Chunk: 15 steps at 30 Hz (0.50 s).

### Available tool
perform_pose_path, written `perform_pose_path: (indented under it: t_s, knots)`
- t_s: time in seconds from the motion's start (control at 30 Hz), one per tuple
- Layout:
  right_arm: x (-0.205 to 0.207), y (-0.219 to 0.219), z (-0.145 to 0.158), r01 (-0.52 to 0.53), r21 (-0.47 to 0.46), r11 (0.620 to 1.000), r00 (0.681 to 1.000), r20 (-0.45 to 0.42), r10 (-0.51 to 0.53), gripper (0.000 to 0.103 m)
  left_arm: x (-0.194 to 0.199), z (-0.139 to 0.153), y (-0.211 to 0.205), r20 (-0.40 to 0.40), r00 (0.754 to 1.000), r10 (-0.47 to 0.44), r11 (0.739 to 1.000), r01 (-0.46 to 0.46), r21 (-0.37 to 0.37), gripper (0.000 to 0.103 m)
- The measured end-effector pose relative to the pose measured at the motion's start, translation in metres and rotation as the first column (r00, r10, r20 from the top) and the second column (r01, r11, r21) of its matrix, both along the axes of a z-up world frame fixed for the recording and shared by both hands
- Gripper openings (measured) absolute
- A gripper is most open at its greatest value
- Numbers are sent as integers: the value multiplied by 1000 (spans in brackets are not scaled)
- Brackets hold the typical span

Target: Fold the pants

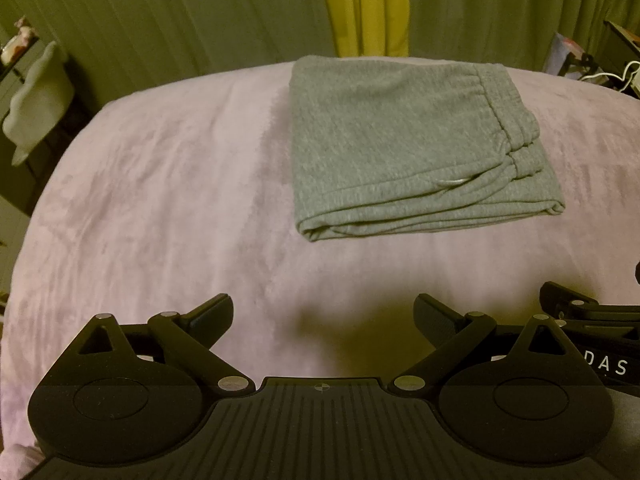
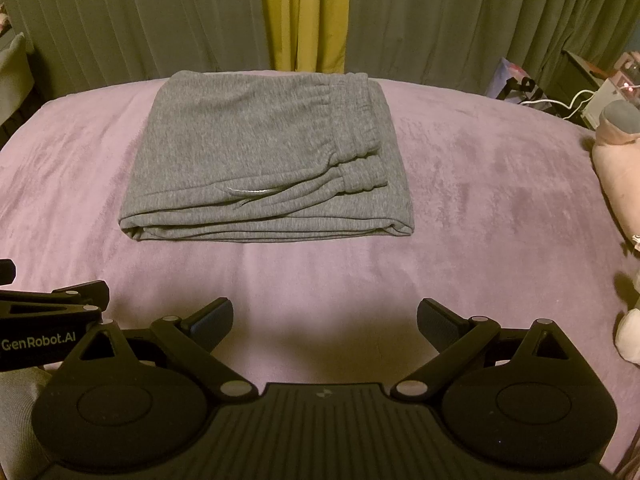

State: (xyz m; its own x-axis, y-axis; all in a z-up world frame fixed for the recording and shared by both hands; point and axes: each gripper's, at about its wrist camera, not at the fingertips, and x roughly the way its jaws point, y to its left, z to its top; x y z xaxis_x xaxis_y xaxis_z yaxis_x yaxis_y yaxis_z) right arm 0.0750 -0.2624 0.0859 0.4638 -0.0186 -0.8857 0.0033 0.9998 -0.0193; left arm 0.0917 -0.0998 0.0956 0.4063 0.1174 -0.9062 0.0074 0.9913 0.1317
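Pink blanket lies bare around folded grey pants, edges aligned.

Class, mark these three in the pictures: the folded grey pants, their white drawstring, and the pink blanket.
Folded grey pants (image 2: pixel 256 148): right wrist view, middle of top layer.
White drawstring (image 2: pixel 246 192): right wrist view, middle of the cord.
Pink blanket (image 1: pixel 160 200): left wrist view, bare patch left of the pants.

Side-by-side views, shared pants
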Motion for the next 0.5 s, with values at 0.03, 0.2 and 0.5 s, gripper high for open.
perform_pose_path:
  t_s: [0.03,0.2,0.5]
  knots:
    - [0,0,0,0,0,1000,1000,0,0,99,0,0,0,0,1000,0,1000,0,0,101]
    - [0,0,-1,-1,-1,1000,1000,0,1,99,0,-1,0,-3,1000,0,1000,0,3,101]
    - [-1,-1,-2,2,3,1000,1000,-2,-2,99,1,-3,-2,-7,1000,0,1000,0,9,101]
